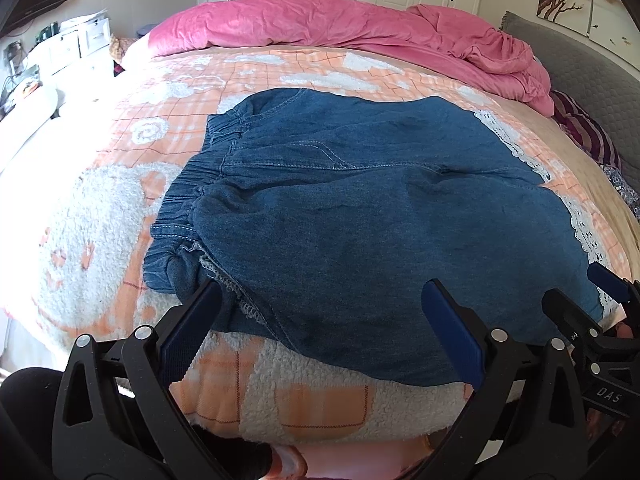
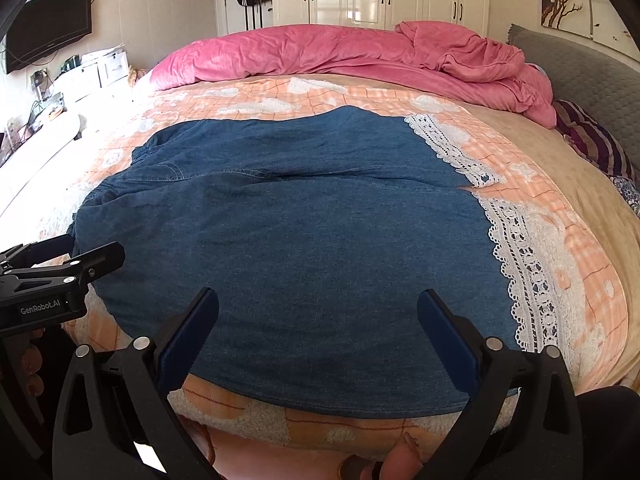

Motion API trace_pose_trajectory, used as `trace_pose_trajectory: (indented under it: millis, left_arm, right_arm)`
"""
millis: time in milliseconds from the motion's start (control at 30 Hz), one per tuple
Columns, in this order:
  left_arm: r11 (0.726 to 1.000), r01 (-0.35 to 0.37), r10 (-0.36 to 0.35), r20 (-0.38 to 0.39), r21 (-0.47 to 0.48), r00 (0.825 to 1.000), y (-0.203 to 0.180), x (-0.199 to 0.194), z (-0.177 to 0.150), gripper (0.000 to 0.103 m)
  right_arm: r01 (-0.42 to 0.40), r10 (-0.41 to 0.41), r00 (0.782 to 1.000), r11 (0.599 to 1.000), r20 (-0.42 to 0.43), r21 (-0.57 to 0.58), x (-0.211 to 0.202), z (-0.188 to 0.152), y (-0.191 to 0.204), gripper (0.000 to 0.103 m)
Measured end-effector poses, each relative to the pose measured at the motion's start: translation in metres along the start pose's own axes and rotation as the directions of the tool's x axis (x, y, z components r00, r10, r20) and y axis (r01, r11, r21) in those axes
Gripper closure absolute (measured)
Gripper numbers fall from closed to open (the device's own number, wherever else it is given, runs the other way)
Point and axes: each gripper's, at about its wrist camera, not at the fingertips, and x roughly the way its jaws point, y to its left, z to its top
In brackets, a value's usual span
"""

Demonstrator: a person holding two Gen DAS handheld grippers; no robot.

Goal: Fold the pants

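Already doubled over, blue denim pants (image 1: 360, 208) with lace-trimmed hems lie flat on a bed's orange checked blanket (image 1: 100, 208), near its front edge. Both the left gripper (image 1: 320, 320) and right gripper (image 2: 318, 320) hover over the near edge, fingers spread wide, gripping nothing.

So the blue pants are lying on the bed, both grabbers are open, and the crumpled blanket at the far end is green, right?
Almost. The blanket is pink, not green; the right wrist view shows it bunched along the far end of the bed. The rest holds: the blue pants lie on the bed, and the left gripper and right gripper are both open.
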Motion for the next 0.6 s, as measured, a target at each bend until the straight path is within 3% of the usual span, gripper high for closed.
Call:
trace_pose_trajectory:
  millis: [600]
  left_arm:
    - [1.000,-0.010,0.010,0.001,-0.026,1.000,0.011,-0.006,0.005,0.009]
  right_arm:
    - [-0.027,0.027,0.999,1.000,-0.019,0.016,0.004,0.014,-0.002,0.004]
